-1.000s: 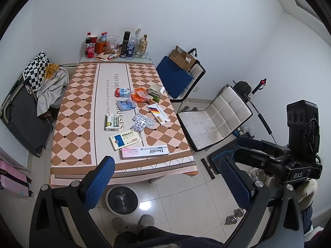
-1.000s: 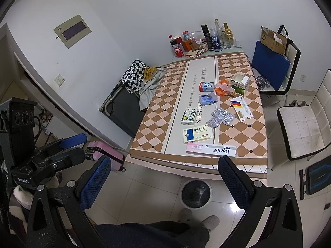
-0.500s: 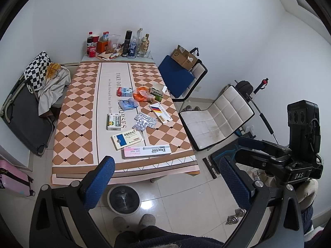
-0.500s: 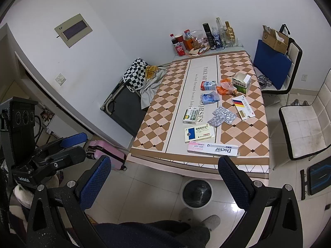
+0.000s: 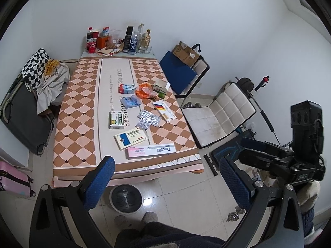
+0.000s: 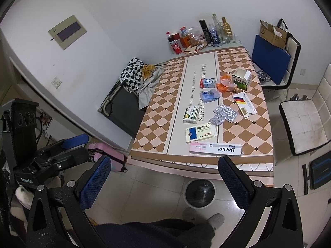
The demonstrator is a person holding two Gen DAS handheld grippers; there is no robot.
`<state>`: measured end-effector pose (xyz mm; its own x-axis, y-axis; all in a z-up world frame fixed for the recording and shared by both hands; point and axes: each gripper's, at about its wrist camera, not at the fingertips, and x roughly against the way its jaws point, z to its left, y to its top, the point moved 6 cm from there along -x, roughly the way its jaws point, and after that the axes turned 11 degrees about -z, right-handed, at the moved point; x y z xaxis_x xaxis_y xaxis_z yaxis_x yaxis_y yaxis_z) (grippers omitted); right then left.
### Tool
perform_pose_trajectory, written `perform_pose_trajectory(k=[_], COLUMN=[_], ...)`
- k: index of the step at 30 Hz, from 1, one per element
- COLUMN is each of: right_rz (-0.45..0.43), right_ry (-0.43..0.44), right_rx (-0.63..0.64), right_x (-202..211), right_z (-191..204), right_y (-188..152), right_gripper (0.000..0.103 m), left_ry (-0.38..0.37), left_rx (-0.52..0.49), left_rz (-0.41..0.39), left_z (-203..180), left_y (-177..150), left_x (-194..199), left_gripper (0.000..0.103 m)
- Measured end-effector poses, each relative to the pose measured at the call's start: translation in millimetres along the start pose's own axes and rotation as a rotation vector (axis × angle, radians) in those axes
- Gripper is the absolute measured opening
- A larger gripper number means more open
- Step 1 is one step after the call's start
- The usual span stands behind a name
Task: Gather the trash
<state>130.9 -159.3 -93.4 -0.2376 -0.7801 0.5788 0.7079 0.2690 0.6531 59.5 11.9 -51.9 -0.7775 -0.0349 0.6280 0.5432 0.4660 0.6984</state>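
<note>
Trash lies on the checkered table (image 5: 68, 136): a pink Doctor box (image 5: 151, 151) (image 6: 215, 147), a blue-and-white box (image 5: 131, 138), a green box (image 5: 117, 120), blister packs (image 5: 148, 120), a striped box (image 5: 164, 109), a blue wrapper (image 5: 130, 101), an orange bag (image 5: 144, 91). A round bin (image 5: 126, 198) (image 6: 199, 190) stands on the floor under the near table edge. My left gripper (image 5: 165, 184) is open and empty, well short of the table. My right gripper (image 6: 163, 183) is open and empty, above the floor near the bin.
Bottles and cans (image 5: 124, 39) stand at the table's far end. A white chair (image 5: 219, 115) and a blue-cushioned chair (image 5: 180, 72) stand right of the table. A cot with clothes (image 5: 31, 95) and a pink suitcase (image 5: 12, 179) are at left.
Both views have drifted slightly toward the table; the items sit a little lower in the frames. Nothing was taken hold of.
</note>
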Motion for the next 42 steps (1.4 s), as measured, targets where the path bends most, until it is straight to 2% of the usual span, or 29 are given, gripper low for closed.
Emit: perform_pose_trajectory(k=[3, 6, 8, 10, 12, 15, 18, 23, 28, 30, 32, 34, 37, 38, 42], right_rz=[-0.025, -0.058, -0.019, -0.017, 0.032, 0.121, 0.233, 0.368, 0.447, 0.481, 0.509, 0.530, 0.566, 0.574, 0.578], right_ry=[-0.042, -0.110, -0.205, -0.239, -0.326, -0.409, -0.435, -0.501, -0.524, -0.518, -0.513, -0.514, -0.514, -0.515, -0.538], right_rx=[-0.068, -0.106, -0.112, -0.123, -0.107, -0.079, -0.085, -0.020, 0.026, 0.038, 0.054, 0.070, 0.084, 0.088, 0.143], right_x=[-16, -42, -71, -98, -132, -193, -265, -347, -407, -426, -439, -450, -464, -466, -472], right_z=[-14, -43, -74, -102, -142, -199, -257, -325, -359, -367, -372, -376, -382, -383, -382], right_y=[5, 14, 23, 36, 46, 60, 74, 87, 89, 88, 86, 85, 83, 83, 86], right_gripper=[0.103, 0.103, 0.103, 0.103, 0.103, 0.103, 0.103, 0.103, 0.103, 0.103, 0.102, 0.102, 0.099, 0.093, 0.088], left_ry=[0.069, 0.175, 0.255, 0.325, 0.393, 0.481, 0.528, 0.542, 0.546, 0.544, 0.545, 0.547, 0.552, 0.550, 0.558], left_rx=[-0.011, -0.022, -0.011, 0.009, 0.031, 0.107, 0.161, 0.199, 0.198, 0.206, 0.210, 0.216, 0.219, 0.226, 0.221], left_rz=[0.007, 0.023, 0.061, 0.099, 0.138, 0.223, 0.309, 0.439, 0.535, 0.564, 0.575, 0.592, 0.599, 0.601, 0.589], left_z=[18, 42, 64, 87, 110, 149, 176, 198, 215, 218, 220, 220, 222, 223, 228], left_y=[5, 9, 11, 13, 11, 7, -1, -15, -28, -32, -34, -34, -32, -32, -31], left_x=[-24, -58, -93, -127, -159, -224, -283, -366, -423, -436, -443, -449, -453, -454, -452], left_gripper=[0.103, 0.103, 0.103, 0.103, 0.103, 0.103, 0.103, 0.102, 0.101, 0.099, 0.085, 0.083, 0.072, 0.070, 0.070])
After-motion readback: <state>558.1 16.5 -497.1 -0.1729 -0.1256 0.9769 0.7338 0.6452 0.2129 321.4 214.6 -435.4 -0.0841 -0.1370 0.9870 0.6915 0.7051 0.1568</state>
